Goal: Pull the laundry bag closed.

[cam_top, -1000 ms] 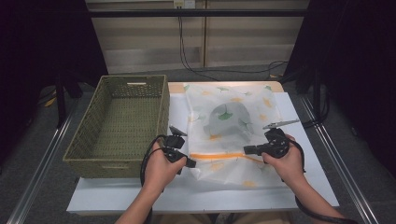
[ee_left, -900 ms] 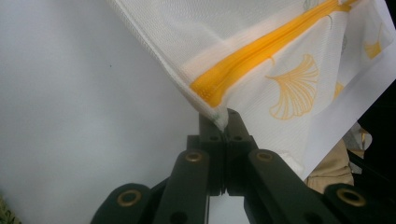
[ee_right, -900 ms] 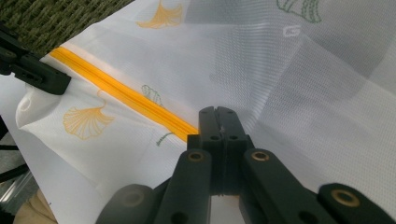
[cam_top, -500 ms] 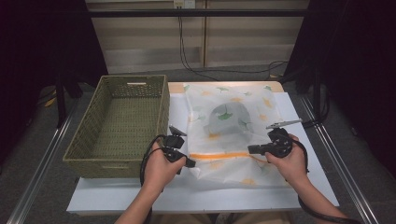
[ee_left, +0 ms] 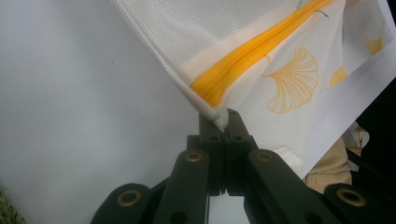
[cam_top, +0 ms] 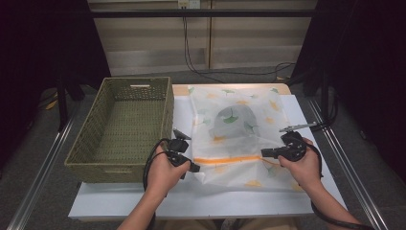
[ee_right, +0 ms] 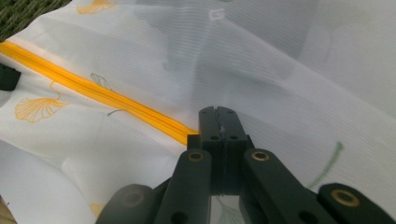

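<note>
Mesh bag [cam_top: 239, 129] zipper [cam_top: 229, 160] axis left-right, betw. grippers.

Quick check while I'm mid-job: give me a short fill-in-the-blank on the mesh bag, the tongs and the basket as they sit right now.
1. The zipper across the mesh laundry bag is ____ in colour.
2. The left tongs are shut on the bag's ____ beside the zipper's end.
3. The wicker basket stands on the ____ side of the bag in the high view.
4. The right tongs are ____, their tips at the zipper's other end.

Missing words: orange; corner; left; shut
</note>
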Motion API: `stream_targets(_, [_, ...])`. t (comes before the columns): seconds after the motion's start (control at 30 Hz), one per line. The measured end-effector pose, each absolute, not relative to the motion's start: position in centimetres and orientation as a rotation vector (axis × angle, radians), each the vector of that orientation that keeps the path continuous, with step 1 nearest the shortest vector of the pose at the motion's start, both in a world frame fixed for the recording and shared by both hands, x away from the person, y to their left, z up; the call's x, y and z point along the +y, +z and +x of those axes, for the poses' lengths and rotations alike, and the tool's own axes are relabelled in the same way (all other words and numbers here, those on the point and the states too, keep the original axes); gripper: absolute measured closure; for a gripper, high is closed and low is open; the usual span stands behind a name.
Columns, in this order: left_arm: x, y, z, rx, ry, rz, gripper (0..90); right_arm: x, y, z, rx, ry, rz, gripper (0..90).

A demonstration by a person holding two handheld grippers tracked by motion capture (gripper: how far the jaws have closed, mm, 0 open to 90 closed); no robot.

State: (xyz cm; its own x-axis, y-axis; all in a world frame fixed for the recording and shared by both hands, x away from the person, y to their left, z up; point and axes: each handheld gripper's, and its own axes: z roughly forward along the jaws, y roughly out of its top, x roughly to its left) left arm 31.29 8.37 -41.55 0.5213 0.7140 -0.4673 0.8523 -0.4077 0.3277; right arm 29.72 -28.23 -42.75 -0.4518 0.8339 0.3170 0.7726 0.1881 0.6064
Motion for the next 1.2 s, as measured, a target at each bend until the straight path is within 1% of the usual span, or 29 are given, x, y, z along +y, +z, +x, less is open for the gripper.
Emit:
stream_targets(0.57, [8.5,-41.4,31.3,1.284,-0.353,2.221,89.1,-30.0,-42.9,29.5,2.323,1.073,1.63,90.0])
stream_targets(0.87, [8.5,-41.3,31.3,1.297,-0.35,2.216,89.1,-32.4,-43.0,29.1,2.262,1.077,1.683,90.0])
stream_targets(1.2, [8.7,-41.1,31.3,1.293,-0.357,2.216,89.2,-33.5,-43.2,28.8,2.235,1.066,1.707,90.0])
